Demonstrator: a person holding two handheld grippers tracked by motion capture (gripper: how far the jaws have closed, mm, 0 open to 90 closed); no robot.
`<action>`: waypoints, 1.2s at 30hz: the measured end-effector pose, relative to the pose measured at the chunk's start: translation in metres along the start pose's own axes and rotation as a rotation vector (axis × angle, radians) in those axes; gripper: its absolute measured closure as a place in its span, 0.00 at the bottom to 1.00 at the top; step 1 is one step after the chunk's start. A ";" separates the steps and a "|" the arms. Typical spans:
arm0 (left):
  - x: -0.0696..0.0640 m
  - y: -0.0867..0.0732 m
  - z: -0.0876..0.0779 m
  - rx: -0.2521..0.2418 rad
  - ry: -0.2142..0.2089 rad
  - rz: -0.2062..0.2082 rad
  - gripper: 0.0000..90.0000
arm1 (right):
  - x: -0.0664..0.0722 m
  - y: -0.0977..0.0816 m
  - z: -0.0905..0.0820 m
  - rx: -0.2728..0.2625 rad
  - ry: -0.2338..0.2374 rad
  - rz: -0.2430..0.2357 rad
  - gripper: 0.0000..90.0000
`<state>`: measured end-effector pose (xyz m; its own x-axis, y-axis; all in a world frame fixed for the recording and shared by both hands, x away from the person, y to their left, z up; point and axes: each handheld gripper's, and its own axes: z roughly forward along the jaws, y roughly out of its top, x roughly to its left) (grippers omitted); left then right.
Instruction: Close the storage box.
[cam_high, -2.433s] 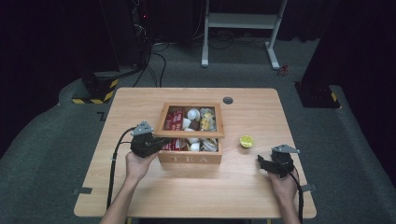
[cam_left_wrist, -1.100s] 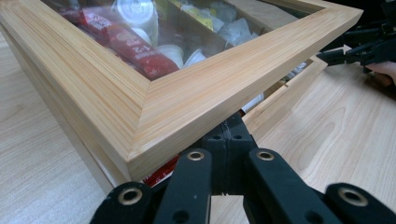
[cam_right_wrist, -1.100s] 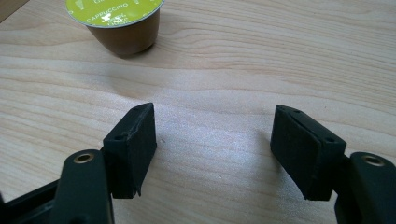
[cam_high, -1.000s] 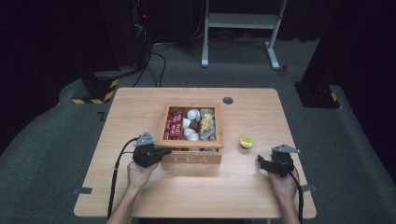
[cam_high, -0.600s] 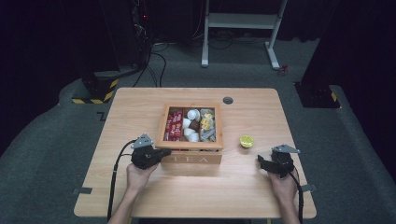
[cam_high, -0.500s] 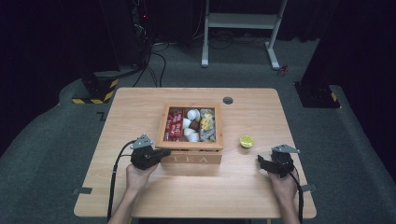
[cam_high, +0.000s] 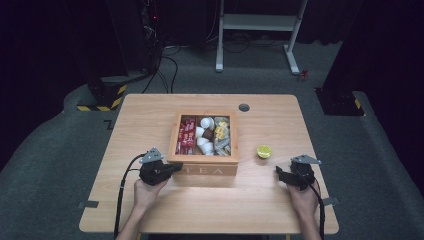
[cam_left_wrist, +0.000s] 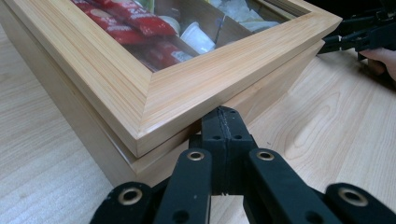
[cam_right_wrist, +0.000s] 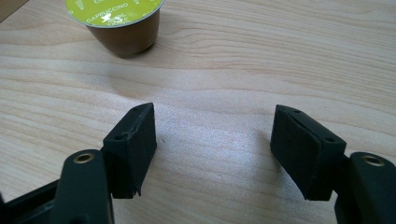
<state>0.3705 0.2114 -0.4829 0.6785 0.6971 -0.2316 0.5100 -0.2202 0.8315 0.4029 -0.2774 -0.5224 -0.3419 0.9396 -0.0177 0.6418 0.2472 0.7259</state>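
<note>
Pale wood-grain table (cam_high: 150, 115); left gripper (cam_left_wrist: 223, 122) closed, tips at square wooden tea box (cam_left_wrist: 187, 88); right gripper (cam_right_wrist: 214, 149) wide, empty.

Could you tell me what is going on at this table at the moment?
A person works at a wooden tea box with a glass-panelled lid, filled with sachets and capsules. The left gripper, jaws shut, has its tip at the seam under the lid's front corner; the lid looks all but closed. The right gripper rests open on the table, short of a green-topped coffee capsule.
</note>
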 end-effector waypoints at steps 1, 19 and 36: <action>0.000 -0.001 0.000 0.002 0.000 -0.002 1.00 | 0.000 0.000 0.000 0.000 0.000 -0.001 0.35; -0.004 -0.003 -0.014 -0.018 0.030 0.032 0.91 | 0.000 0.000 0.000 -0.002 0.002 -0.004 0.35; 0.006 -0.001 -0.044 -0.127 0.090 -0.022 0.58 | 0.000 0.000 0.000 0.000 0.000 0.001 0.35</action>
<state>0.3511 0.2457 -0.4633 0.6146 0.7607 -0.2091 0.4493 -0.1197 0.8853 0.4028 -0.2770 -0.5225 -0.3415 0.9397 -0.0169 0.6418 0.2463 0.7263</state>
